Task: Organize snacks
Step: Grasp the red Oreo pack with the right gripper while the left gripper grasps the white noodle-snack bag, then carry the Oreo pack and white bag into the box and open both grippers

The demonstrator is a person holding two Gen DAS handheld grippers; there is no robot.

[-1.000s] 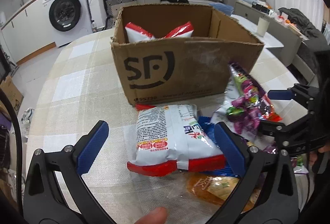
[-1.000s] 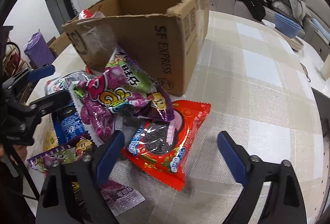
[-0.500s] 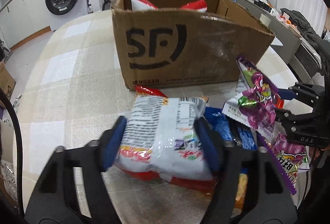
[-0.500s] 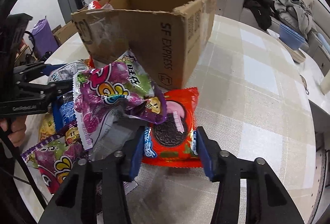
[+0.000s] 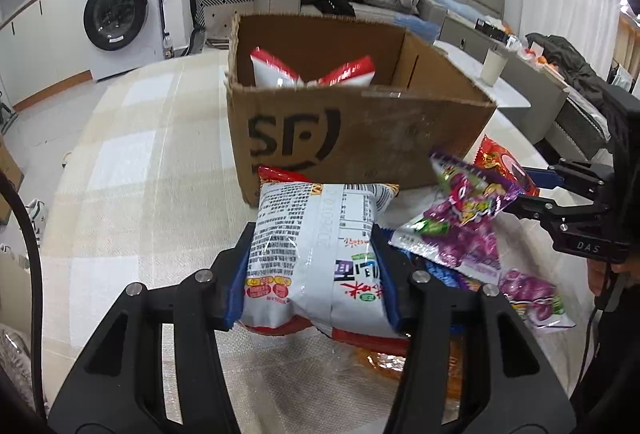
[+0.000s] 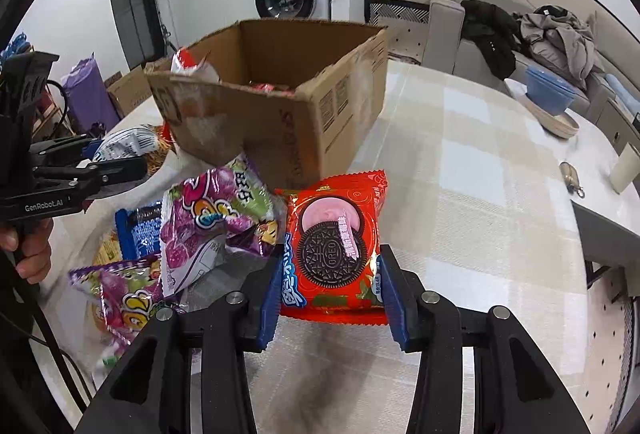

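The left gripper point(image 5: 314, 270) is clamping a white-and-red snack bag point(image 5: 316, 254) between its blue pads, the bag bulging out above and below the fingers; it is sitting just in front of the SF Express cardboard box point(image 5: 348, 138), and the near red edge of the bag is partly hiding behind the gripper frame. The right gripper point(image 6: 330, 288) is closing snugly on a red Oreo packet point(image 6: 336, 246), which is standing up between the pads just in front of the box's near corner, with its lower edge lifting clear of the checked tablecloth point(image 6: 460, 154). Beside the box's front wall a heap of loose snacks is lying: a purple grape-candy bag point(image 6: 212, 226) is leaning against the Oreo packet, a second purple bag point(image 6: 128, 294) is lying in front of it, and a blue packet point(image 6: 138, 230) is showing only as a strip beneath them. An orange packet point(image 5: 384, 358) under the left gripper is mostly covered and its print is hard to make out. Inside the box, another red-and-white bag point(image 5: 312, 72) is poking up against the left wall; the box floor is largely out of sight from the left wrist, and from the right wrist only a sliver of something red is showing there.
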